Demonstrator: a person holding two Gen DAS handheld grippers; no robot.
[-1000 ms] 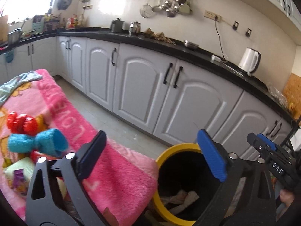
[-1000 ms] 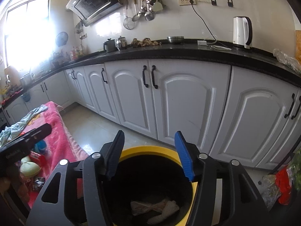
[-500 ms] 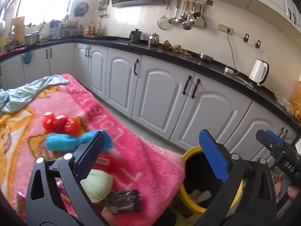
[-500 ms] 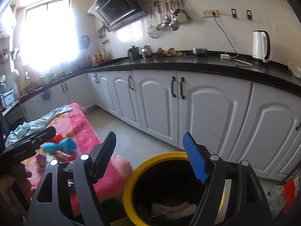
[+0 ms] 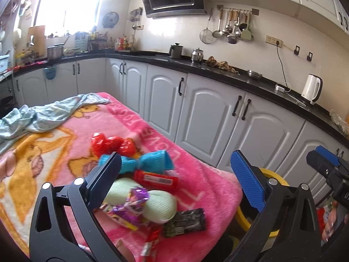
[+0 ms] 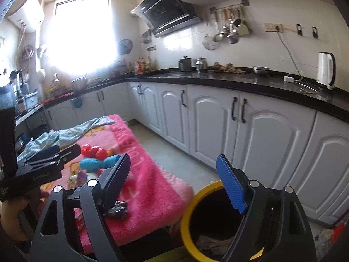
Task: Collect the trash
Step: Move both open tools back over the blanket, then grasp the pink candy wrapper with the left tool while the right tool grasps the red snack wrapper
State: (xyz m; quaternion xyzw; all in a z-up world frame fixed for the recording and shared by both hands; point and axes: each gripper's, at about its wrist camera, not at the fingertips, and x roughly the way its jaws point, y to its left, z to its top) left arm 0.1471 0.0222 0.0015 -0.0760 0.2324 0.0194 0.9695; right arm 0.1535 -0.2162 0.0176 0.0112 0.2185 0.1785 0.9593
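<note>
Kitchen w/ white cabinets and a pink blanket carrying the trash: red wrapper, blue roll, purple packet, dark packet. Yellow-rimmed bin sits just beside the blanket's end, crumpled paper inside. Left hand-held gripper wide open & empty over the trash; right hand-held gripper has just been opening, nothing btwn its jaws.

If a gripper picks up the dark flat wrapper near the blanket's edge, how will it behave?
The dark wrapper looks thin and crinkled, so probably light and floppy. It lies flat on the soft pink blanket, so the fingers may pinch fabric too. Its glossy surface might slip.
</note>
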